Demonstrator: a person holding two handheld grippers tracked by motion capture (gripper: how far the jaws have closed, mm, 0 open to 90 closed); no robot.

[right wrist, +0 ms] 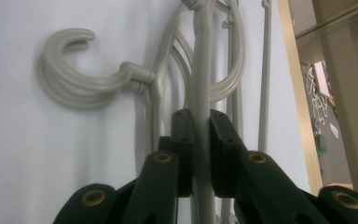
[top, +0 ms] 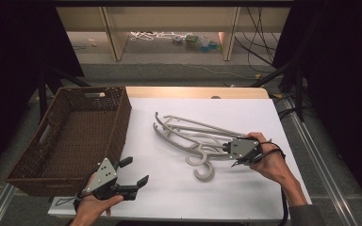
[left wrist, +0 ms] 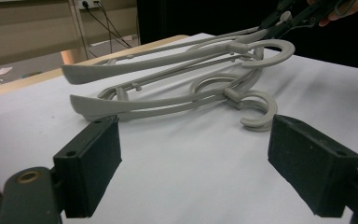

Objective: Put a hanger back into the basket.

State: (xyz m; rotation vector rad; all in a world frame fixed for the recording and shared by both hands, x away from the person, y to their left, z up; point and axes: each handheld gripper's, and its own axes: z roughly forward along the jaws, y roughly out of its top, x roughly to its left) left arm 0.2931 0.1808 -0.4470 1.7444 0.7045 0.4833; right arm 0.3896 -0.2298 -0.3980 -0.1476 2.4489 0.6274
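The right gripper (top: 235,155) is clamped on a hanger (right wrist: 202,84): in the right gripper view its two black jaws pinch a pale grey bar of that hanger from both sides, the pads pressed flat against it. In the left gripper view this hanger sits tilted, its hook end raised off the sheet (top: 245,117) at the right gripper, above a second hanger (left wrist: 168,100) that lies flat. Both are smooth, matte grey plastic, with flared, flattened shoulder ends, thin straight cross rods and thick rounded hooks that curl like open Cs. They lie overlapped in the middle of the white sheet, hooks toward the person, shoulders pointing off toward the basket (top: 82,123). The left gripper (top: 134,172) is wide open and holds nothing; its blocky dark pads, with a fine grainy face, stand well apart over bare sheet, near the table's front edge and just beside the basket's front corner. The basket is brown woven wicker, rectangular, with sloping walls and a slot handle in its far wall; it sits at the left, partly off the sheet. The sheet is smooth and covers a light wooden table (top: 193,92).
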